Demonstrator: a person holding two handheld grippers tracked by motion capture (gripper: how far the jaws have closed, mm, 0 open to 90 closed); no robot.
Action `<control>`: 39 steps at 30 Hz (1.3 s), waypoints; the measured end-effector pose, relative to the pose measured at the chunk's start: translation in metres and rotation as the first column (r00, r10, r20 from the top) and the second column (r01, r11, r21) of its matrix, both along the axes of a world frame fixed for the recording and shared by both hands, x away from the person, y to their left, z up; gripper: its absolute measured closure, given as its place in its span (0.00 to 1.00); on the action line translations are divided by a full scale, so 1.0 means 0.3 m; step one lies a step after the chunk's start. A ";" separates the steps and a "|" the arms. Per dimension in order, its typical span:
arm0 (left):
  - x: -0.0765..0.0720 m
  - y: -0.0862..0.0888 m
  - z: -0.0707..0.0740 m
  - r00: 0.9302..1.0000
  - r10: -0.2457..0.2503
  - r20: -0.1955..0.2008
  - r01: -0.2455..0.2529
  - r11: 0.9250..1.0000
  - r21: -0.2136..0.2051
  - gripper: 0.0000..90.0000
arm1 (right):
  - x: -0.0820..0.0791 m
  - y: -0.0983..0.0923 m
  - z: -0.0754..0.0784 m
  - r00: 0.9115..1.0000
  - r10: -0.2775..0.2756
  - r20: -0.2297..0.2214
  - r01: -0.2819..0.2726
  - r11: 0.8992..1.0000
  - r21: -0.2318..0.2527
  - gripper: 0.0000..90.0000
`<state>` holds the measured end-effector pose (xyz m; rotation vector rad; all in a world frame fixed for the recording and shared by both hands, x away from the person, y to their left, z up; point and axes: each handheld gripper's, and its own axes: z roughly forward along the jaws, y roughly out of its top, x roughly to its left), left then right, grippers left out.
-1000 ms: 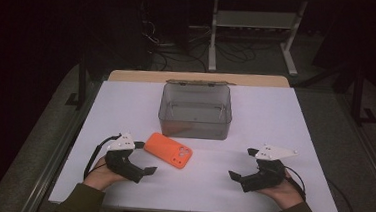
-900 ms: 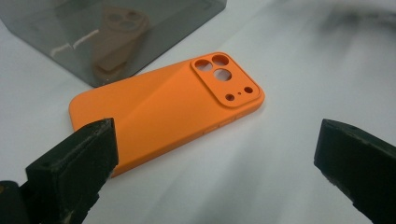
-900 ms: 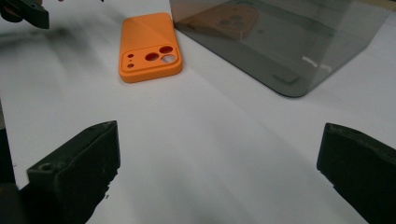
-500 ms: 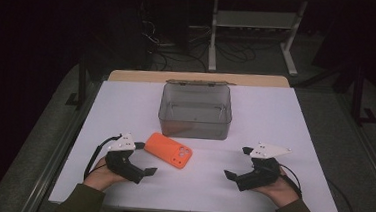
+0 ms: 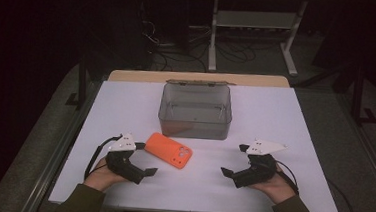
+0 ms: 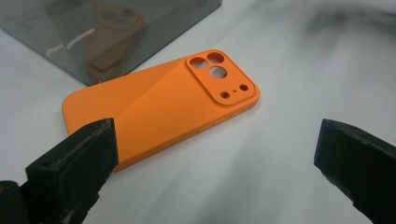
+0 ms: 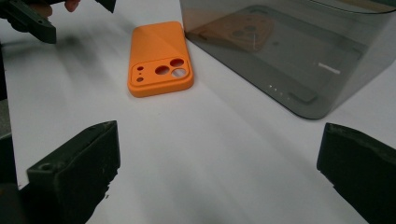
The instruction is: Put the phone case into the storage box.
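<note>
An orange phone case (image 5: 169, 150) lies flat on the white table (image 5: 285, 118), camera cut-outs facing up, just in front of a clear grey box (image 5: 196, 106). My left gripper (image 5: 145, 159) rests on the table at the case's near-left end, open, with the case (image 6: 159, 98) lying just beyond its spread jaws. My right gripper (image 5: 233, 160) sits open to the right of the case, holding nothing. In the right gripper view the case (image 7: 159, 58) lies well ahead to the left and the box (image 7: 289, 51) to the right.
The box (image 6: 107, 32) mirrors the case in its wall and has a hinged lid folded behind it. A tan board edge (image 5: 193, 78) borders the table's far side. Cables and a metal stand (image 5: 252, 25) are on the dark floor beyond. The left gripper (image 7: 28, 18) shows at top left.
My right gripper has slid a little to the left, toward the table's middle. The left gripper and the case have stayed put.
</note>
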<state>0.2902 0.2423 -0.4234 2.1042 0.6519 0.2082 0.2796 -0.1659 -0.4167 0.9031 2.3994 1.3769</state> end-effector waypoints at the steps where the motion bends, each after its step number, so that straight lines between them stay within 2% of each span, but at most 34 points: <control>1: 0.000 0.000 0.000 1.000 0.000 0.000 0.000 1.000 0.001 0.00 | 0.001 0.001 0.001 1.000 -0.002 -0.001 0.002 1.000 0.003 0.00; 19: 0.003 -0.006 -0.002 1.000 -0.007 0.000 0.007 1.000 0.003 0.00 | 0.019 0.020 0.018 1.000 0.009 -0.004 -0.009 1.000 0.019 0.00; 39: 0.005 -0.006 -0.003 1.000 -0.007 -0.004 0.007 1.000 0.004 0.00 | 0.048 0.040 0.021 1.000 0.022 -0.011 -0.021 1.000 0.014 0.00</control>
